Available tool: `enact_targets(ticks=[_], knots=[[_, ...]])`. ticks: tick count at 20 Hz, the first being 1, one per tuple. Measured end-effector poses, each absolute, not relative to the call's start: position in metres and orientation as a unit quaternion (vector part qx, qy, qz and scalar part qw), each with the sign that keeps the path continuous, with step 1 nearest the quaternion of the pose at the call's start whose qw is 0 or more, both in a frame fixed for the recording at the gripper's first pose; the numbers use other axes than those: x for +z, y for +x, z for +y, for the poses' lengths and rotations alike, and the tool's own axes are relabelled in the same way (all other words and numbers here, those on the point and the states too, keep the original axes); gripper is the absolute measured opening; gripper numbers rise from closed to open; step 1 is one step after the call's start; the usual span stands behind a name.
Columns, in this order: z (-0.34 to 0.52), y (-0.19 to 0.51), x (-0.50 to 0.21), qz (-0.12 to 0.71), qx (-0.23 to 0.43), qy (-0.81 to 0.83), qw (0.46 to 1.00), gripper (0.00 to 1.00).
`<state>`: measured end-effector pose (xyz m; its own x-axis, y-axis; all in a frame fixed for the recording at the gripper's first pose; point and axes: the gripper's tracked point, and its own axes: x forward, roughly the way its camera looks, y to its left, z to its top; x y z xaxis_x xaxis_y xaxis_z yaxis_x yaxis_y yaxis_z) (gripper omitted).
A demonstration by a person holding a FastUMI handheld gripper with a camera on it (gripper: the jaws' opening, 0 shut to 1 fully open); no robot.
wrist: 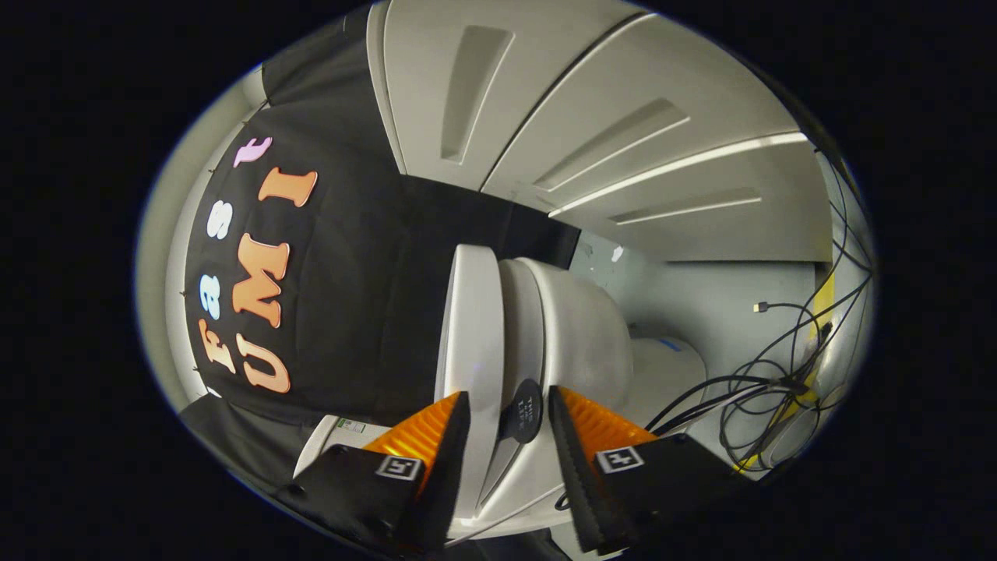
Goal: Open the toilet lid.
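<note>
The tongs (510, 425), spread, straddle the lid (471, 327) rim beside its round tab (523, 411); stiff, smooth, hinged plastic, likely light, best pinched there.

The toilet lid (471, 327) stands between the fingers of the gripper (508, 417), its edge running ahead of them; the seat (522, 327) lies against the lid's right side; the bowl (592, 343) bulges beyond it; a round tab (523, 411) sits in the gap between the spread fingers; cables (767, 389) lie right of the bowl.
</note>
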<state>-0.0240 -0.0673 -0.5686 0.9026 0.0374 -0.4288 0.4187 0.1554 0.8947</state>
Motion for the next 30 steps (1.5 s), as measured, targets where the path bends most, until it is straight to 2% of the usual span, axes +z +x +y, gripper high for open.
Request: enact_targets(ticks=[3,4,5,9,12,18,30], knots=[[-0.072,-0.028,-0.574,0.174,-0.141,0.642,0.733,0.33],[-0.070,-0.024,-0.574,0.168,-0.144,0.645,0.731,0.11],[-0.071,-0.024,-0.574,0.161,-0.145,0.657,0.722,0.08],[-0.066,-0.022,-0.550,0.162,-0.167,0.623,0.747,0.08],[-0.060,-0.009,-0.483,0.116,-0.150,0.605,0.773,0.08],[-0.020,0.010,-0.396,0.134,-0.142,0.499,0.845,0.08],[0.041,0.029,-0.327,0.188,-0.122,0.357,0.907,0.08]])
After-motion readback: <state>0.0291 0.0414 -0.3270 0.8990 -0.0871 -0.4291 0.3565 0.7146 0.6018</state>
